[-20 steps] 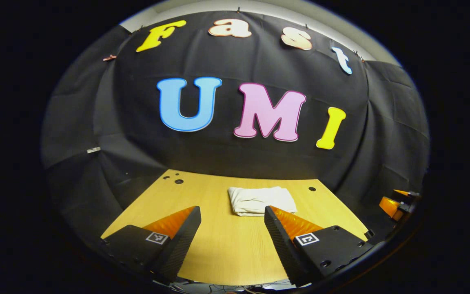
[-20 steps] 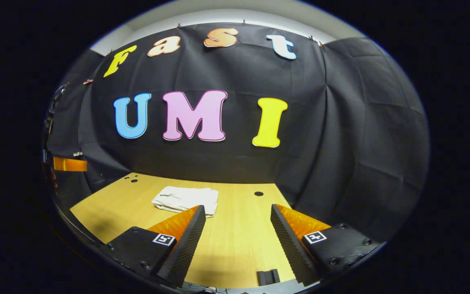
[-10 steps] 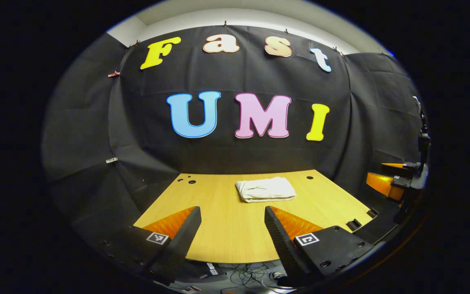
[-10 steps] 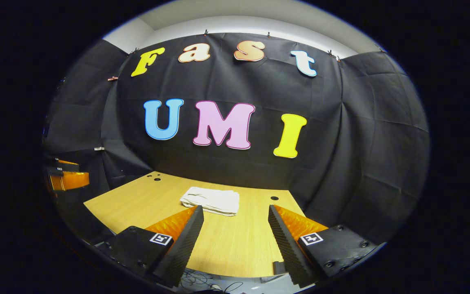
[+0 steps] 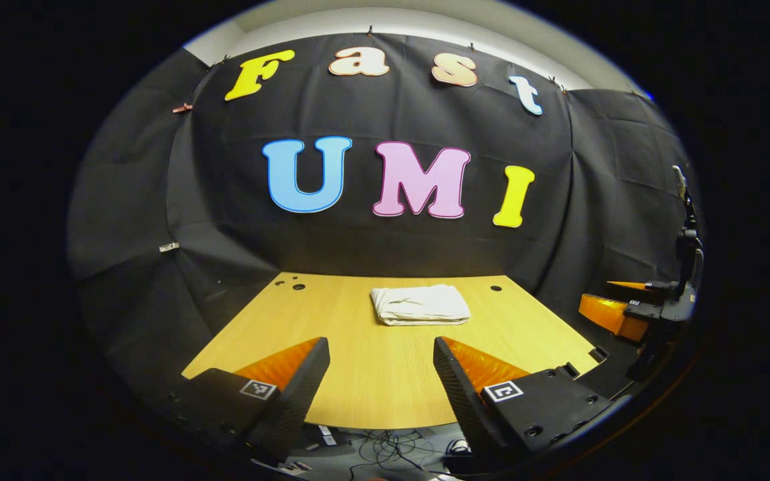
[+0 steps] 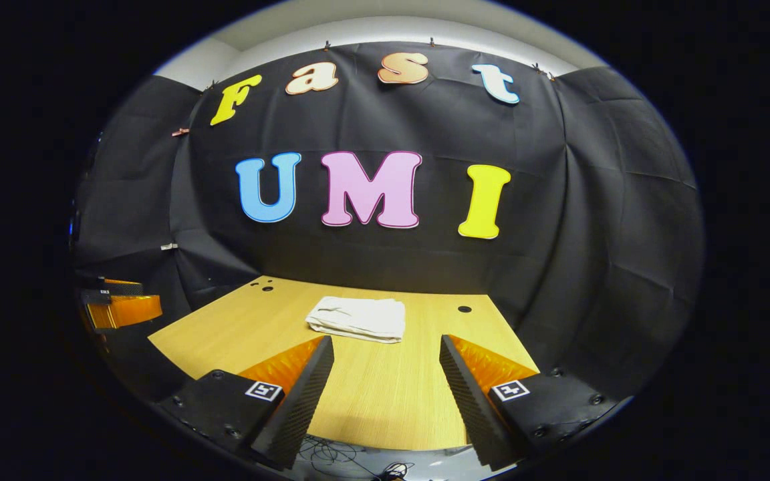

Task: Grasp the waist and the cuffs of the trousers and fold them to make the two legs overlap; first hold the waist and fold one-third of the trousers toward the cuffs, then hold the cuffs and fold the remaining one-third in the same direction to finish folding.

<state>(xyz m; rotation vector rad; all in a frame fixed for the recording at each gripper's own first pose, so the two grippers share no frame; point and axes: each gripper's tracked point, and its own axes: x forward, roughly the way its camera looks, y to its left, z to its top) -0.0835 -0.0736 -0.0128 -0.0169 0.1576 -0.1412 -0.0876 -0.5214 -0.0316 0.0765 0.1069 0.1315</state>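
**Trousers folded; grippers backing off**

Trousers (image 5: pixel 420 304) are lying as a compact white bundle at the far middle of the table (image 5: pixel 371 381). You are holding both the left gripper (image 5: pixel 381 351) and the right gripper (image 6: pixel 386 348) spread wide and empty, well apart from the cloth. Since a second ago you are pulling both back past the near table edge; folding looks finished. Square coded markers on the gripper bodies are carrying no readable writing.

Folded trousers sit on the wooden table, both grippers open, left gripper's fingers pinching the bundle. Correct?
Not quite. The left gripper pinches nothing: in the left gripper view its fingers stand apart over bare table, well short of the folded trousers. The rest holds: the trousers lie folded on the wooden table, and the right gripper is open too, as the right gripper view shows.
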